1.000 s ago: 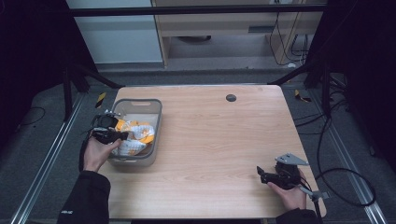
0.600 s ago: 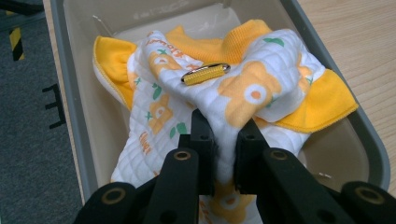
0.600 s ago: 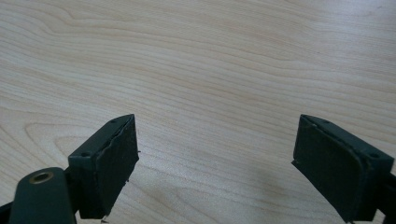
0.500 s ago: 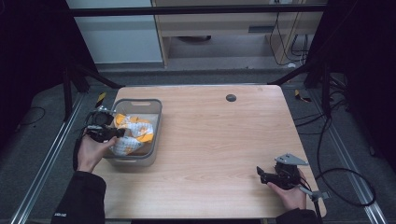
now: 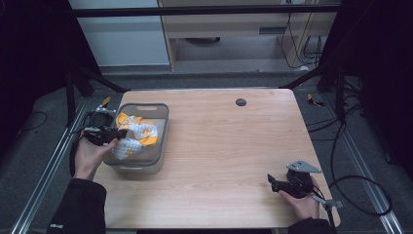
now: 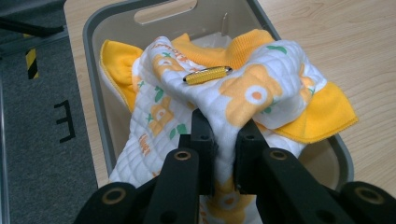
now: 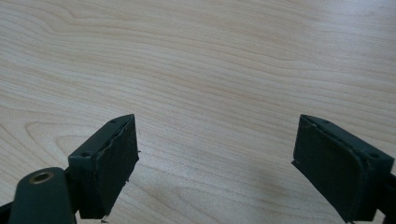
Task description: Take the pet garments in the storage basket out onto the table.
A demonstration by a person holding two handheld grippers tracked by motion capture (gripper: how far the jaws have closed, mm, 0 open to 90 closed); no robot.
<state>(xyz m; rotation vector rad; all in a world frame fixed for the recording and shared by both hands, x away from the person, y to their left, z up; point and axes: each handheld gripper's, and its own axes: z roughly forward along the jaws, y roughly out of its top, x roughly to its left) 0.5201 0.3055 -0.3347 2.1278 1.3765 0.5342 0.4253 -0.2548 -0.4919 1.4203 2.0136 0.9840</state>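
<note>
From the high view, a wooden bench [image 5: 219,146] carries a grey plastic bin [image 5: 158,139] toward its 9 o'clock edge, with a white and orange quilted cloth [image 5: 139,134] bunched inside it. The left gripper [image 5: 117,134] reaches over the bin's 9 o'clock wall onto the cloth. The right gripper [image 5: 271,181] sits low at about 4 o'clock on the bench, well apart from the bin, and a small dark round spot [image 5: 240,102] marks the wood near 12 o'clock. In the left gripper view, the left gripper [image 6: 226,140] pinches a raised fold of the quilted cloth [image 6: 252,88], whose orange terry edge hangs over the grey plastic bin [image 6: 93,93]; a gold ribbed clip [image 6: 207,74] lies on the cloth at 12 o'clock from the jaws. In the right gripper view, the right gripper [image 7: 215,163] is spread wide above bare bench [image 7: 210,60] wood, holding nothing.
</note>
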